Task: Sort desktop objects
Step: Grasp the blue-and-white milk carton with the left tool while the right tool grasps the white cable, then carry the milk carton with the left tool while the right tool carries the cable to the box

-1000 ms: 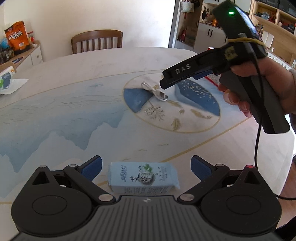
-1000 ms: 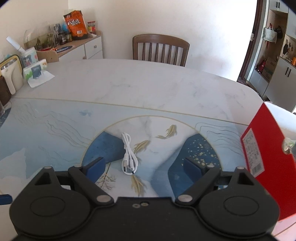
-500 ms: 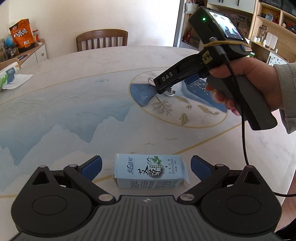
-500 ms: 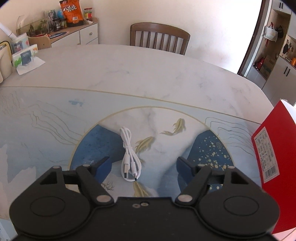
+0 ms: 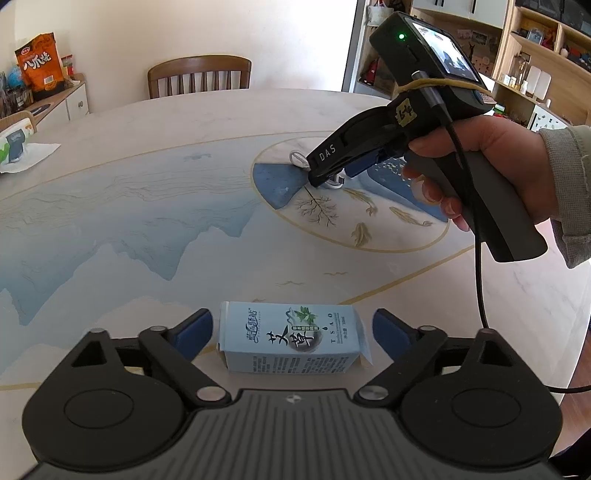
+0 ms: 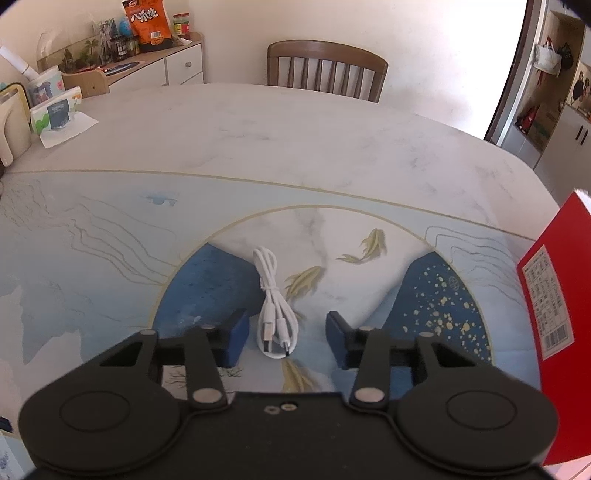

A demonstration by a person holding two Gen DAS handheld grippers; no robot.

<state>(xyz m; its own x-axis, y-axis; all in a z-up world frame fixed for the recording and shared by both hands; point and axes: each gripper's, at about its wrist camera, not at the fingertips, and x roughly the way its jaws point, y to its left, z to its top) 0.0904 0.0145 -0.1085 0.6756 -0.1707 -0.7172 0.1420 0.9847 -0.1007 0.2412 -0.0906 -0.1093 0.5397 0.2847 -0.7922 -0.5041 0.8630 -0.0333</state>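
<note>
at the bottom of the left wrist view the left gripper (image 5: 291,334) has its fingers closing but not yet clenched; the pale blue box (image 5: 291,338) lies on its side between the blue pads, a gap showing on each side of it, untouched; the box rests on the table (image 5: 110,221), low in the frame and just beyond the gripper's body; farther up, right of centre, a hand (image 5: 491,166) with a grey sleeve holds the right gripper (image 5: 325,177), its tip down at the painted circle in the middle of the table; in the right wrist view the right gripper (image 6: 284,334) has its fingers closing around the near end of the white cable (image 6: 275,306); the coiled cable lies on the table between the pads with its plugs near the bottom of the frame, and the pads stand clear of it on both sides; a red box (image 6: 554,295) stands at the right edge of that frame; beyond the far rim of the table, top centre, is a wooden chair (image 6: 327,68); at the upper left an orange snack bag (image 6: 147,24) stands on a cabinet.
</note>
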